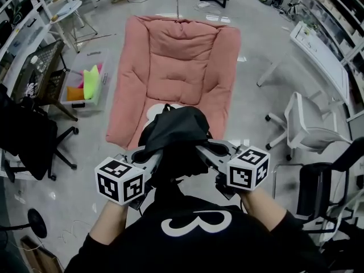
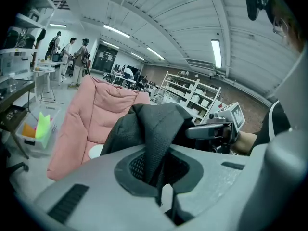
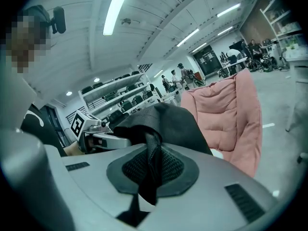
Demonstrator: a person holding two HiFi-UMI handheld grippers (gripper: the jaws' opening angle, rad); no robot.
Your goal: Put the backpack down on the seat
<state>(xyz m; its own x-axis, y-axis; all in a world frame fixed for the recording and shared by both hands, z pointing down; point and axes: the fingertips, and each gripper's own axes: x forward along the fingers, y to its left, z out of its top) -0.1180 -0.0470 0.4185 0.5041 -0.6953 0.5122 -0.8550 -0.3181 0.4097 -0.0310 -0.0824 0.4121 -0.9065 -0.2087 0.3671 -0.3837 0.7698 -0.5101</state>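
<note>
A black backpack hangs in the air between both grippers, just in front of the person's chest. My left gripper is shut on a black mesh strap of the backpack. My right gripper is shut on another mesh strap of the same backpack. The seat is a pink cushioned chair, directly ahead and below the backpack; it also shows as the pink chair at left and the pink chair at right.
A clear bin with coloured items stands left of the chair beside a wire rack. A black office chair is at the left. A white chair and a white table are at the right.
</note>
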